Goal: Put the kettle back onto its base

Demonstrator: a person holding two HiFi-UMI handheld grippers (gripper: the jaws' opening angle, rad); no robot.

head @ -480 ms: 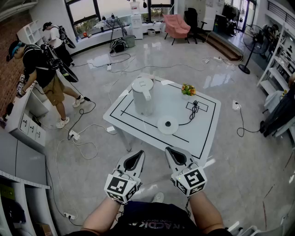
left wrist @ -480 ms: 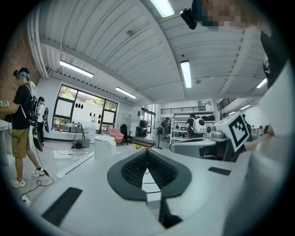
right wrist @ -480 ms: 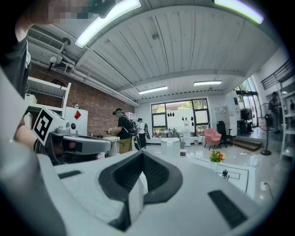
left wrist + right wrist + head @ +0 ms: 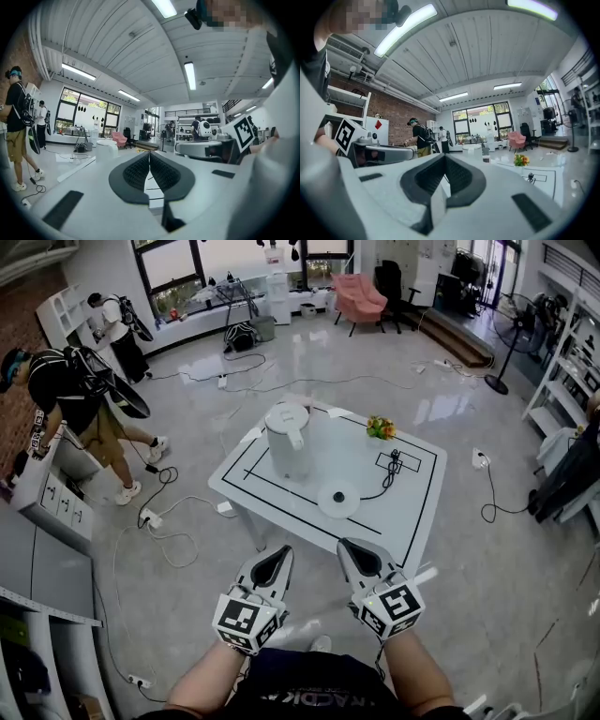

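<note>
Both jaw pairs shut, nothing held: left gripper, right gripper. Kettle judged rigid, smooth, poss. heavy w/ water; handle to be gripped.

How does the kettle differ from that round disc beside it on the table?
The kettle is tall and upright, with a handle; the base is a flat disc with a dark centre. The kettle stands farther back; the base lies nearer the front, with a cord. Both are white.
</note>
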